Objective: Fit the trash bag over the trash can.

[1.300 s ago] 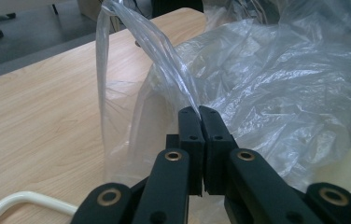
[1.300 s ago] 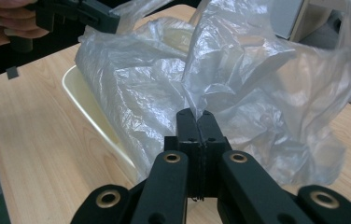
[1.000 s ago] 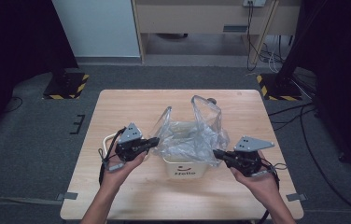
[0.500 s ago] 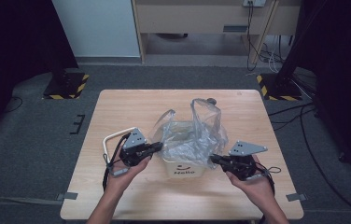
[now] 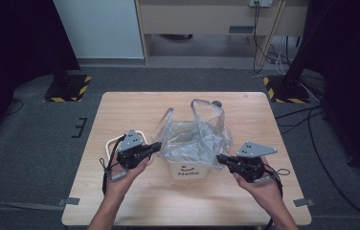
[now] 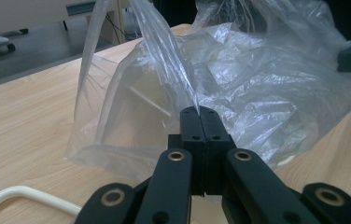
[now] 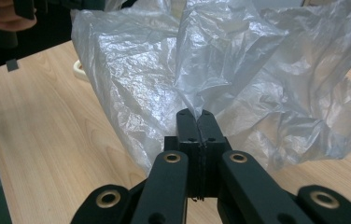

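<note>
- Wooden table (image 5: 135,115) on grey carpet; the white bin (image 5: 187,171) sits at its centre.
- Clear plastic bag (image 5: 192,139) draped over bin: light, soft, slippery, probably tear-prone.
- Left gripper (image 5: 155,147) at nine o'clock and right gripper (image 5: 219,158) at three o'clock, each clamped on bag film; rim edges look best for gripping.

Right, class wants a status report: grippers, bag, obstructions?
Left gripper shut on clear plastic bag. Right gripper shut on it too. Bag lines white bucket. Nothing in the way.

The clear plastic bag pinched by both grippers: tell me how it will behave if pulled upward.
The clear plastic bag is crumpled and thin, so probably floppy and very light. Pinched by the left gripper and the right gripper, the film may stretch or slip. It drapes a white bin, which might tip.
</note>
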A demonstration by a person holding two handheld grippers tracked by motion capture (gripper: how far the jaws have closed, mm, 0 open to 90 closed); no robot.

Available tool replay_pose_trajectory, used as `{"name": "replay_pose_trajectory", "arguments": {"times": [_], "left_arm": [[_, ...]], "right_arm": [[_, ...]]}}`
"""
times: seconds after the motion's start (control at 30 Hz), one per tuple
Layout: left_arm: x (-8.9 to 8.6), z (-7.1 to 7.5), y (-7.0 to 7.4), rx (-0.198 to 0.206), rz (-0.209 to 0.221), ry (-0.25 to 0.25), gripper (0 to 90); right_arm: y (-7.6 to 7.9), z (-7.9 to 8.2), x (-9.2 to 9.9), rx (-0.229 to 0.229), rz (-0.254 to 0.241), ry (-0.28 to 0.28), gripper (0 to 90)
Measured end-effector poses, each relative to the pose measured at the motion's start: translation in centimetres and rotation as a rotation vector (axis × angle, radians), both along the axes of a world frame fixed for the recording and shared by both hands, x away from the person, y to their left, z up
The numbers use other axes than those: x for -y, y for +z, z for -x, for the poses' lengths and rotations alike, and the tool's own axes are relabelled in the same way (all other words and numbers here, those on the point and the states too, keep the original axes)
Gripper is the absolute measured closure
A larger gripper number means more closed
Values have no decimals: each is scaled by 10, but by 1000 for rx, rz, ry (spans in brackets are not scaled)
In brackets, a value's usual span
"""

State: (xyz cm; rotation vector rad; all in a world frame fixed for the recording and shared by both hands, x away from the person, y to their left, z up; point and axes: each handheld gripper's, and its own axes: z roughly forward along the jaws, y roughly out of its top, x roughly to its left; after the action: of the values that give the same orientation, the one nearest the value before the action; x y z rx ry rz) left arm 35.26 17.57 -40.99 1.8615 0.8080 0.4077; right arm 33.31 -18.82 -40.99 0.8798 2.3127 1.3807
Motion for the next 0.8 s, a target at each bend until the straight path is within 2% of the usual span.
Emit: {"name": "replay_pose_trajectory", "arguments": {"times": [0.23,0.3,0.43,0.57,0.8], "left_arm": [[1,12,2,17,3,-21,900],[1,15,1,22,-10,-21,900],[3,19,-7,11,-30,-25,900],[4,21,-16,1,-30,-31,900],[2,24,-28,-14,-5,-29,900]], "right_arm": [[-9,2,0,-9,4,12,900],[-9,3,1,-7,3,11,900],[-12,3,2,-10,7,13,900],[-13,5,4,-11,8,17,900],[-23,6,5,-29,17,25,900]]}}
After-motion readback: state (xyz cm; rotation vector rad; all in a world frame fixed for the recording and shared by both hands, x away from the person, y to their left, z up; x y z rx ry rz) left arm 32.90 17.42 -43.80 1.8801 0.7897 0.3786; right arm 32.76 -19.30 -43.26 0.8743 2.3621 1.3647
